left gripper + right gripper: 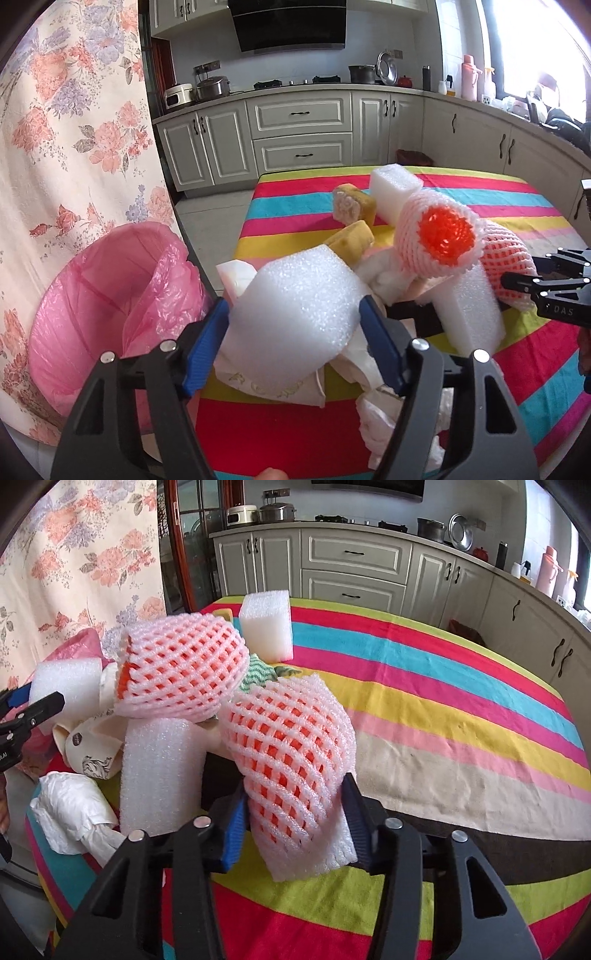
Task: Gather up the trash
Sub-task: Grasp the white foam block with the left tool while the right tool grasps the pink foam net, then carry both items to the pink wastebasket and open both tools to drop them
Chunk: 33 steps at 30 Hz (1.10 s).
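Kitchen cabinets (299, 136) are seen behind a bench (461, 716) draped in a striped cloth. On it, a heap of trash is gathered near the left edge. A white foam block (295, 314) is clenched between the blue pads of the left tool (295, 332), above crumpled paper (273, 380). A pink foam net (295, 764) is gripped by the right tool (295, 816), its lower end lying on the cloth. A second net (181, 668) is propped on a foam roll (162, 771) just beside it. Another foam block (267, 626) is set upright behind the nets, and two yellow sponges (354, 210) are seen near it. A bin lined with a pink bag (107, 306) is placed beside the bench's left edge, before a floral curtain (70, 129).
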{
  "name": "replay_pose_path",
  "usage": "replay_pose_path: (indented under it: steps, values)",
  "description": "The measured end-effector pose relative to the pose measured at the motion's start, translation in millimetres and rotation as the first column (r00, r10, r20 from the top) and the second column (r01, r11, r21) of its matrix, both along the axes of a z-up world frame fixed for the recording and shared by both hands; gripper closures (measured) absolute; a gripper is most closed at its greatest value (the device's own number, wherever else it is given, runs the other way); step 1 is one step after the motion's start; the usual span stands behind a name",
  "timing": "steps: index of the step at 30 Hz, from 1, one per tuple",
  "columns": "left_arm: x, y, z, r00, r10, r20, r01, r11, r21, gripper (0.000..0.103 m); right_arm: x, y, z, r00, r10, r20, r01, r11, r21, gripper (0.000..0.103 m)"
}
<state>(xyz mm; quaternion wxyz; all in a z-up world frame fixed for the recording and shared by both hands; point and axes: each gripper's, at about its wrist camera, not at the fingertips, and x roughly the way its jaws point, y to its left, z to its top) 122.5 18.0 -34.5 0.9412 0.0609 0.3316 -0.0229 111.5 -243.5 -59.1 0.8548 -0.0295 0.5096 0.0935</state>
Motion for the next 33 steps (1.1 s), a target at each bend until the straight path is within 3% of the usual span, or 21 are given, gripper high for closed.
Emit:
replay_pose_path:
  steps: [11, 17, 24, 33]
  values:
    - [-25, 4, 29, 0.998, 0.002, 0.065, 0.003, 0.997, -0.080, 0.033, -26, -7, 52, 0.993, -0.047, 0.112, 0.042, 0.998, 0.047, 0.060]
    - [-43, 28, 62, 0.987, 0.069, 0.143, -0.054, 0.993, -0.109, 0.033, -26, 10, 89, 0.984, -0.020, 0.178, 0.006, 0.997, 0.082, 0.060]
    - [-58, 95, 92, 0.951, 0.223, 0.212, -0.200, 0.972, -0.127, 0.033, -8, 73, 124, 0.967, 0.079, 0.244, -0.112, 0.986, 0.125, 0.060]
    - [-64, 158, 99, 0.914, 0.339, 0.221, -0.308, 0.937, -0.163, 0.033, 29, 188, 140, 0.935, 0.242, 0.259, -0.295, 0.937, 0.189, 0.060]
